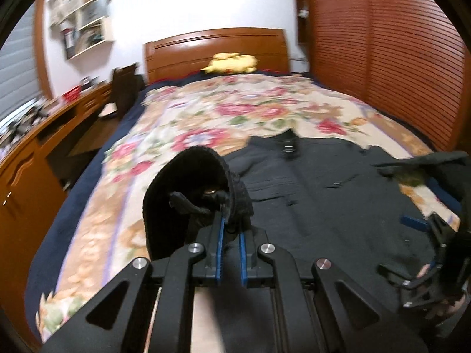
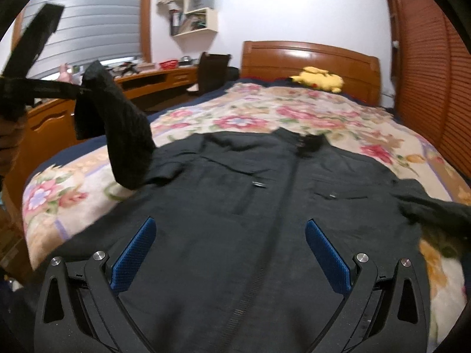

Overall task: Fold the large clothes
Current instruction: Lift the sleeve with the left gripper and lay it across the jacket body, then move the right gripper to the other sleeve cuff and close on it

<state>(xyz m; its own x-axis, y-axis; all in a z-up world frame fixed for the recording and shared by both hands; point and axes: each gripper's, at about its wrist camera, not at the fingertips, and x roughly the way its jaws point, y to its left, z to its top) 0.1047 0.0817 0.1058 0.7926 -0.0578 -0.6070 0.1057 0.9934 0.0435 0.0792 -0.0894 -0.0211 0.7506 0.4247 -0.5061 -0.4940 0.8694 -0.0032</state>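
Note:
A large black jacket (image 2: pixel 250 206) lies front-up on the floral bedspread, zipper down its middle, collar (image 2: pixel 306 142) toward the headboard. My left gripper (image 1: pixel 232 220) is shut on the ribbed cuff of the jacket's left sleeve (image 1: pixel 188 188) and holds it lifted off the bed; the raised sleeve also shows in the right wrist view (image 2: pixel 123 135). My right gripper (image 2: pixel 229 235) is open and empty, hovering over the jacket's lower front. It also shows at the right edge of the left wrist view (image 1: pixel 426 229). The other sleeve (image 2: pixel 435 209) lies out to the right.
The floral bedspread (image 1: pixel 235 111) covers a bed with a wooden headboard (image 1: pixel 215 50). A yellow plush toy (image 1: pixel 232 63) lies by the headboard. A wooden desk (image 1: pixel 44 135) and chair (image 1: pixel 123 91) stand left of the bed. A slatted wooden wardrobe (image 1: pixel 382 44) stands on the right.

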